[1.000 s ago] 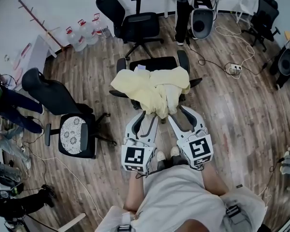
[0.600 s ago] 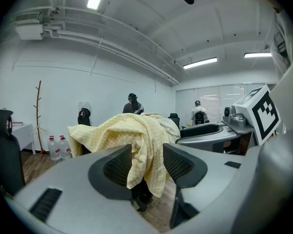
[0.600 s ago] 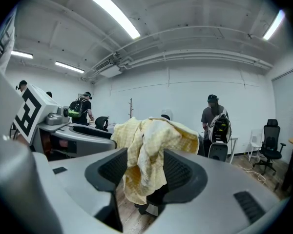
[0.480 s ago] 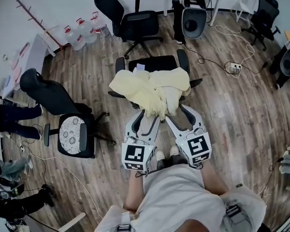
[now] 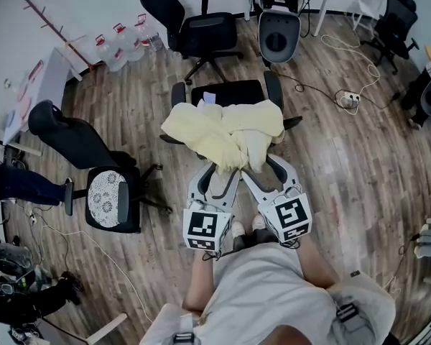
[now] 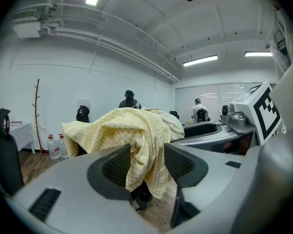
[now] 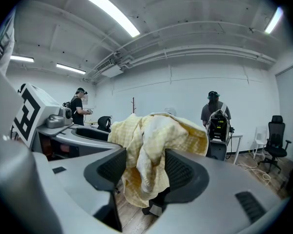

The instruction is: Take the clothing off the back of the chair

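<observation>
The yellow clothing is draped over the chair back at frame centre. Its hanging folds are enclosed, unclamped, by the left hand-held gripper and right hand-held gripper, whose jaws have just been opening and are spread apart.

The wood-plank floor bears a black office chair with a pale yellow checked garment draped over its back. On the planks nearby are a chair with a patterned seat cushion, water jugs and a power strip.
</observation>
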Motion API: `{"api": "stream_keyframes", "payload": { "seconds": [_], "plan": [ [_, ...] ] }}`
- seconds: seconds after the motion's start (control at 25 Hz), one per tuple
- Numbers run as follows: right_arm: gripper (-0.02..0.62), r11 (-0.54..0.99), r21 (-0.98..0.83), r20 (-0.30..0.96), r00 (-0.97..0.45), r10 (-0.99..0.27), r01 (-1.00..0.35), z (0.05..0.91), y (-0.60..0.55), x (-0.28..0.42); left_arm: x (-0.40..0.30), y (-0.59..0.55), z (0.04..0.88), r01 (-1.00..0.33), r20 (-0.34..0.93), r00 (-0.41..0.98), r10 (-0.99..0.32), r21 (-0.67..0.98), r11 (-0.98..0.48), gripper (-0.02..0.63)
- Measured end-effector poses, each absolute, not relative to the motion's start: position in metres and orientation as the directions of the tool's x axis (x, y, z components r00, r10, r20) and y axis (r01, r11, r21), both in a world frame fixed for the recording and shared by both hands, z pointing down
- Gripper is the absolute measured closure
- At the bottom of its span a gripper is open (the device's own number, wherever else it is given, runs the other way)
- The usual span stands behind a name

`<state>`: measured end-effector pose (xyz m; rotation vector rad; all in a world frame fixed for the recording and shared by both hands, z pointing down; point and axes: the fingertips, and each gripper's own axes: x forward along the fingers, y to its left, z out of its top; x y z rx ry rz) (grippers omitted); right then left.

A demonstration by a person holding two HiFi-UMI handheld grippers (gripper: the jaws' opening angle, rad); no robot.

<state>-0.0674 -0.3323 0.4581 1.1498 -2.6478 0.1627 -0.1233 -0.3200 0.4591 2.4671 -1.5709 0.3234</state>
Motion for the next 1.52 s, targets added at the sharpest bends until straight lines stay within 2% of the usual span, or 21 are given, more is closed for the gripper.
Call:
{"api": "stream_keyframes", "payload": {
  "seconds": [0.2, 0.68, 0.76, 0.84, 0.96, 1.52],
  "plan": [
    [0.342, 0.692, -0.008, 0.270, -0.668, -0.693, -0.722, 0.460, -0.337, -0.069, -0.125, -0.326, 0.461, -0.915, 0.289, 0.397, -0.871, 0.047, -0.401, 0.391],
    [0.407, 0.707, -0.017, 0.262, -0.685, -0.680, -0.707, 0.463, -0.338, -0.077, -0.123, -0.332, 0.466, -0.915, 0.281, 0.396, -0.874, 0.047, -0.400, 0.439],
    [0.426, 0.710, -0.018, 0.260, -0.689, -0.677, -0.704, 0.463, -0.338, -0.078, -0.121, -0.332, 0.467, -0.913, 0.281, 0.400, -0.872, 0.048, -0.404, 0.446],
    [0.472, 0.714, -0.019, 0.256, -0.693, -0.674, -0.700, 0.462, -0.337, -0.080, -0.121, -0.333, 0.466, -0.912, 0.278, 0.404, -0.871, 0.051, -0.407, 0.460],
    [0.501, 0.717, -0.015, 0.253, -0.697, -0.672, -0.697, 0.460, -0.337, -0.083, -0.121, -0.334, 0.464, -0.914, 0.273, 0.400, -0.875, 0.051, -0.402, 0.504],
    [0.508, 0.717, -0.008, 0.244, -0.697, -0.674, -0.697, 0.452, -0.333, -0.082, -0.120, -0.329, 0.456, -0.914, 0.268, 0.400, -0.877, 0.041, -0.404, 0.529]
  ]
}}
